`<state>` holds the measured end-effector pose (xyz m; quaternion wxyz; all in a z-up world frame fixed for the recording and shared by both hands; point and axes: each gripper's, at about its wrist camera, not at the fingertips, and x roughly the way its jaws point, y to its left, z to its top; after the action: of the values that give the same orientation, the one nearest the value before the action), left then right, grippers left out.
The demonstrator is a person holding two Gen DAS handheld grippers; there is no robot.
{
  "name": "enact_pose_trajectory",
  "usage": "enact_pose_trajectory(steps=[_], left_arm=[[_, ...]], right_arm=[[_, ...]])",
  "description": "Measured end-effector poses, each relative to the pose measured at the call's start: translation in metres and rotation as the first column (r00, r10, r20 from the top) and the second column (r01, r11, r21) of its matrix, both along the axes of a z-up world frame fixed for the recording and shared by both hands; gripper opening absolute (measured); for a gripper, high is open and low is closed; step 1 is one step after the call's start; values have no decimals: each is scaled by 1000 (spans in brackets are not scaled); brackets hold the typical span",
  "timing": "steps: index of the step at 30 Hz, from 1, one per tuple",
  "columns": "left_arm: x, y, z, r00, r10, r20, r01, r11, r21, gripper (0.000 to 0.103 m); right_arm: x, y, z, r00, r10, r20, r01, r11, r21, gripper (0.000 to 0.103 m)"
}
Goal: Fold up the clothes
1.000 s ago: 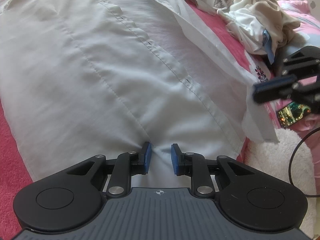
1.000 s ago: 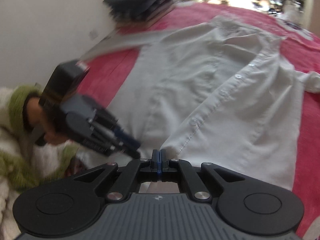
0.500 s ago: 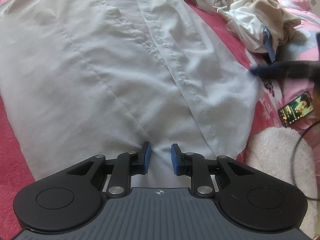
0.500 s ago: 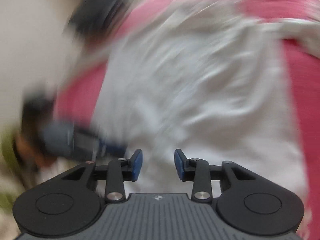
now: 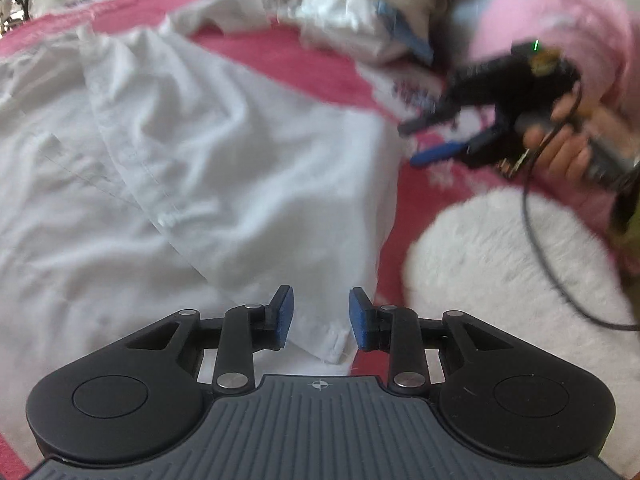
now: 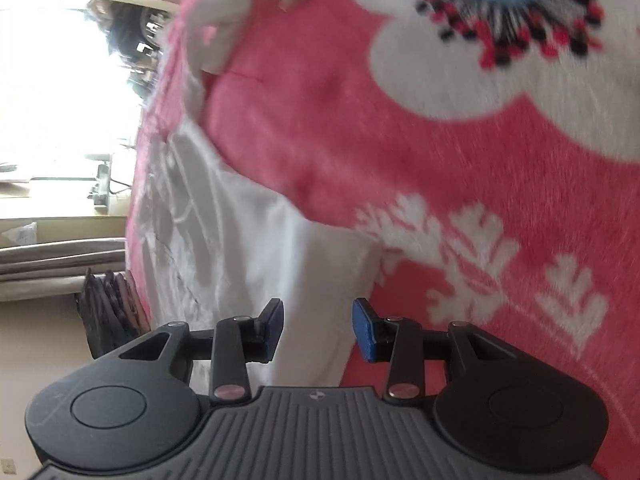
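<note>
The white shirt point(image 5: 192, 184) lies spread and rumpled on the pink bed blanket point(image 6: 400, 128), a heap of other clothes point(image 5: 360, 12) beyond it. The left hand-held gripper point(image 5: 320, 314) is opening, its pads straddling the shirt's hem corner without pressing it; the right hand-held gripper point(image 6: 316, 328) stands parted and empty over the shirt's edge (the frame is blurred). The risk I see: closing on a single layer, or on blanket pile, would drag the cloth askew and wrinkle the fold.
</note>
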<state>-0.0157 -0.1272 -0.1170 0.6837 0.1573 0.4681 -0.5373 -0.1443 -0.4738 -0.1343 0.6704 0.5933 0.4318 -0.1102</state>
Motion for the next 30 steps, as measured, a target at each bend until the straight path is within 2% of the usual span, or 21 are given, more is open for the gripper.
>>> enact_pose_trajectory(steps=[3,7,11,14,15,16,17,21,23,26,28,29,30], left_arm=[[-1,-7,-13,1000,9,-9,-8,998,55,30],[0,-5,-18,1000,21,-21,-20,998,66,30],[2,-4,-19,1000,19,-22,-17,997,71,30],[2,-4,-20,1000,19,-24,-18,997,71,30],[2,-3,-20,1000,20,-24,-18,997,69,30],[2,-2,-19,999,20,-25,-18,998,67,30],[2,-2,-19,1000,19,-25,-18,998,66,30],[3,-1,-20,1000,16,-25,-14,998,64,30],[4,-2,-20,1000,11,-24,-10,998,66,30],[5,-1,-20,1000,10,-25,-8,998,68,30],[6,0,-20,1000,12,-25,-10,998,69,30],[6,0,-20,1000,11,-23,-10,998,68,30],[6,0,-21,1000,11,-22,-9,998,68,30]], right_arm=[[1,-5,-6,1000,-9,-29,9,1000,-12,42],[-4,-8,6,999,-36,-9,34,986,-163,42],[-3,-10,6,1000,15,18,-11,972,-233,42],[4,-9,-4,998,60,31,-51,972,-229,42],[5,-9,-7,997,68,46,-57,974,-221,34],[4,-8,-9,995,77,63,-62,975,-212,5],[1,-8,-5,993,83,82,-64,976,-207,2],[-13,0,18,992,85,97,-55,959,-279,2],[-12,3,19,994,94,58,-71,946,-318,2],[-4,2,9,996,81,-48,-93,927,-364,17],[-6,-2,11,998,44,-55,-62,918,-393,22],[-11,-4,15,999,26,-29,-35,918,-394,24],[-14,-5,19,1000,13,-1,-12,917,-399,31]])
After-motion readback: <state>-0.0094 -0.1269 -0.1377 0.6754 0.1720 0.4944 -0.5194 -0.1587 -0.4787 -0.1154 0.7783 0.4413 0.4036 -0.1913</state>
